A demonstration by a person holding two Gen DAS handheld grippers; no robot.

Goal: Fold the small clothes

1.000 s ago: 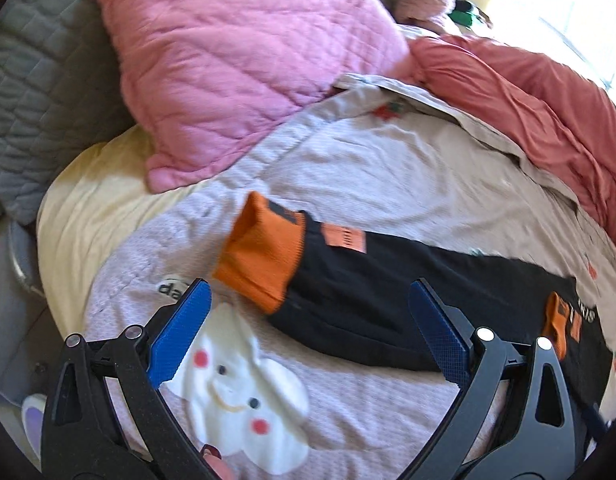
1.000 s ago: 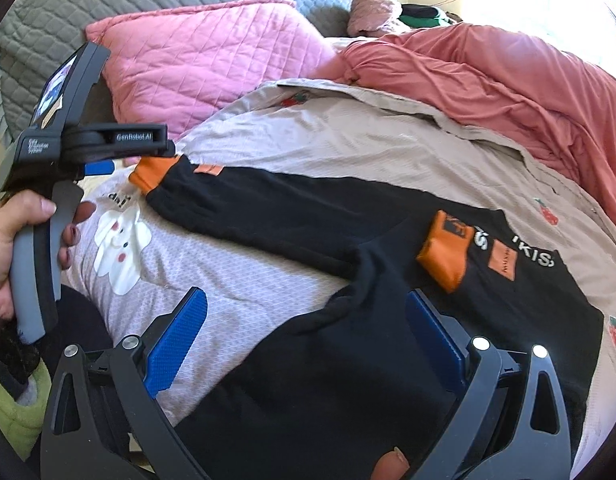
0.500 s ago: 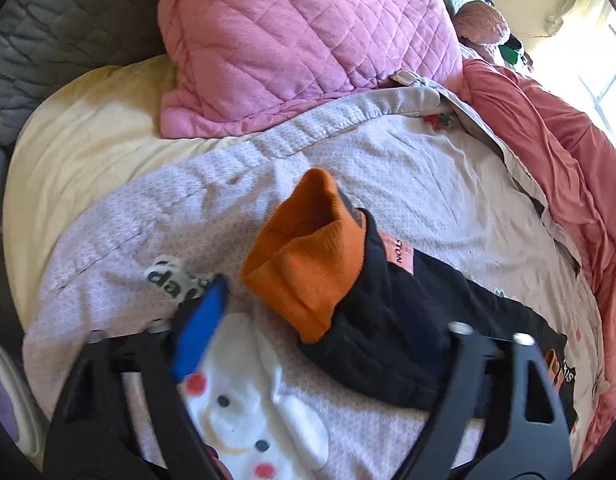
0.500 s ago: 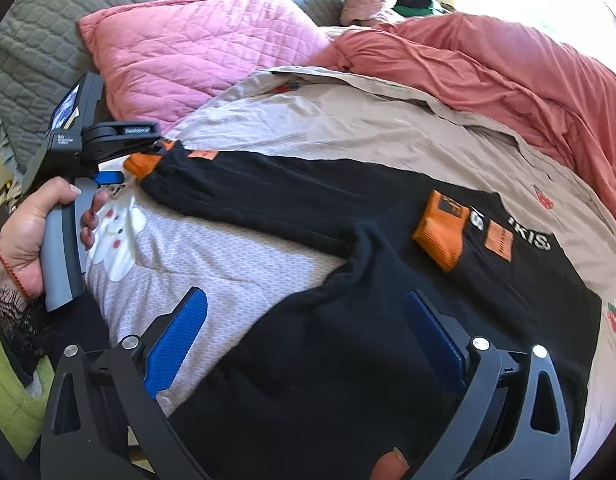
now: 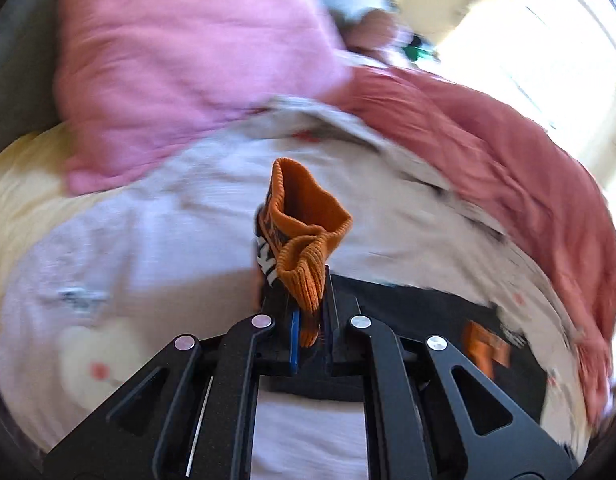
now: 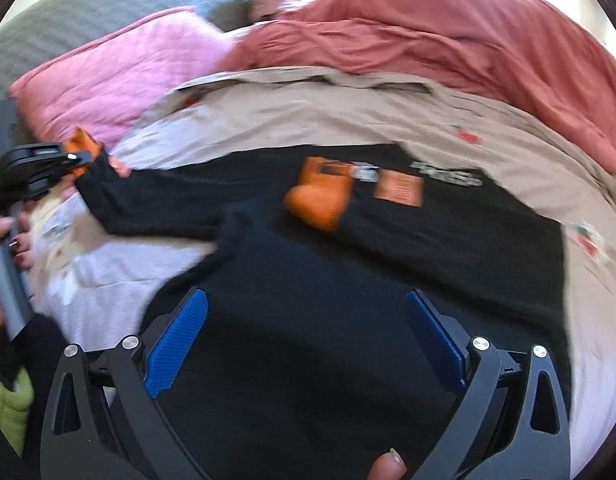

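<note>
Black long-sleeved sweatshirt with orange ribbed cuffs [image 6: 308, 280]: lies spread flat on a pale lilac dotted bedcover [image 6: 120, 256], body near, 2 sleeves reaching across it. 1 sleeve is folded over the chest, its orange cuff [image 6: 321, 196] resting beside an orange rectangular patch [image 6: 399, 188] and white lettering. The other sleeve stretches far left, and its cuff [image 5: 304, 240] is lifted clear of the bedcover.

Left gripper [image 5: 309, 320], black frame with blue pads: clenched on the lifted orange cuff, which stands up crumpled between the closed jaws. In the right wrist view the same tool [image 6: 44, 164] sits at the far left edge with orange fabric at its tip; a hand [image 6: 12, 236] grips its grey handle.

Right gripper [image 6: 306, 344], same make: released, jaws wide apart over the black body of the sweatshirt, nothing between the blue pads [image 6: 176, 344]. Whether the tips touch the cloth cannot be told. 1 fingertip [image 6: 385, 466] shows at the near edge.

Surroundings: pink quilted pillow [image 5: 180, 68] at far left; rust-red crumpled blanket [image 6: 447, 36] across the far right; beige sheet with small strawberry prints [image 6: 387, 112] between blanket and sweatshirt; grey quilted headboard [image 6: 80, 16] behind the pillow; white cartoon cloud print [image 5: 96, 356] on the bedcover near left; pale yellow sheet [image 5: 20, 184] at the left edge. Both views are motion-blurred.
</note>
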